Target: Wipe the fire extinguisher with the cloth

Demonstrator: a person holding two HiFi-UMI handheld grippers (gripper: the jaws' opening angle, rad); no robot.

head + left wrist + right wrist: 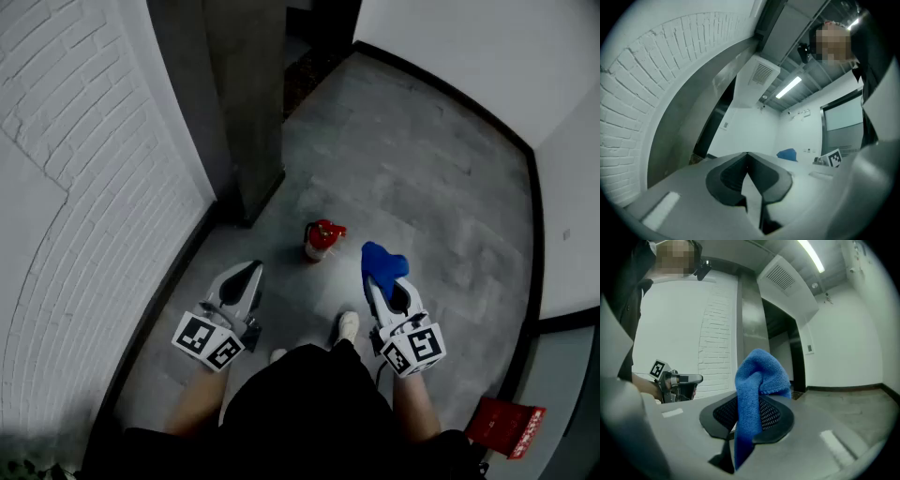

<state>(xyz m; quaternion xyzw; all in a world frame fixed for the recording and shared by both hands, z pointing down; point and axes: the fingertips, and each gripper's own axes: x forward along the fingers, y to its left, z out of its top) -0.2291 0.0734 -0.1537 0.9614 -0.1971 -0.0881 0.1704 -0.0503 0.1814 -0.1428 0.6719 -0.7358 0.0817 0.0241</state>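
— Fire extinguisher point(322, 239)?
— Red, rounded, standing on the grey tiled floor point(431, 178), nearer its left edge.
— Grippers?
— Right gripper point(384, 289) pinches a fuzzy blue cloth point(757, 390); left gripper point(249, 274) is closed, empty.

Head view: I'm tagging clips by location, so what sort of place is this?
Probably a corridor in an office or commercial building: bare grey floor, white brick wall, ceiling vent and strip light, and a fire extinguisher standing by the pillar.
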